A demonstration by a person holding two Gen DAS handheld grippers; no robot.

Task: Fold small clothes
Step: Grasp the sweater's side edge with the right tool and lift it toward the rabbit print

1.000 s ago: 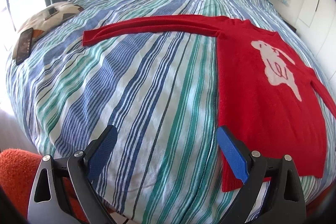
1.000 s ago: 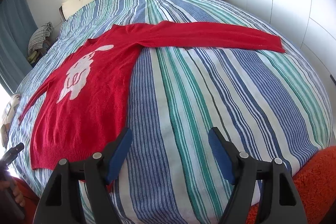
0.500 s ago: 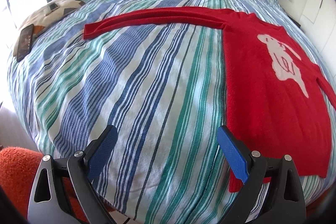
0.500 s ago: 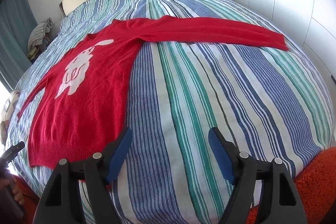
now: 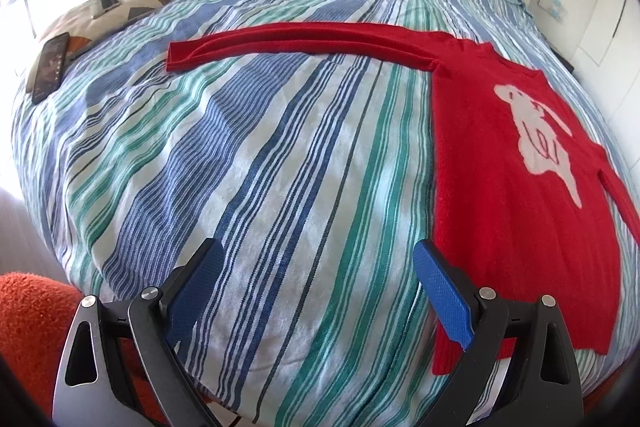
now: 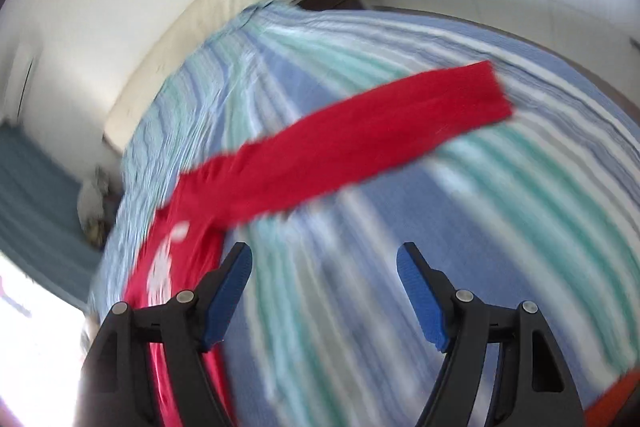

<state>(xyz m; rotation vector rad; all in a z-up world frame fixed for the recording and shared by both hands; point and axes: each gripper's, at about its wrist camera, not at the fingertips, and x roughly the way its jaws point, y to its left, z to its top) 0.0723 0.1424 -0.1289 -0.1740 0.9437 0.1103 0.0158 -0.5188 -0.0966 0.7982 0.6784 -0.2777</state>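
Lying flat ahead of both claws: red sweater point(image 5: 516, 195). Left claw point(image 5: 316, 287) and right claw point(image 6: 324, 291) gaped, empty. Risk: blurred right view, sleeve point(image 6: 360, 143) grab misjudged.

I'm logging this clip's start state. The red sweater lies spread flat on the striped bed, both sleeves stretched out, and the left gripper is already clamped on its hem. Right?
Not quite. The left gripper is open and holds nothing; the left wrist view shows its jaws wide apart above the striped bed. The red sweater does lie flat, sleeves out.
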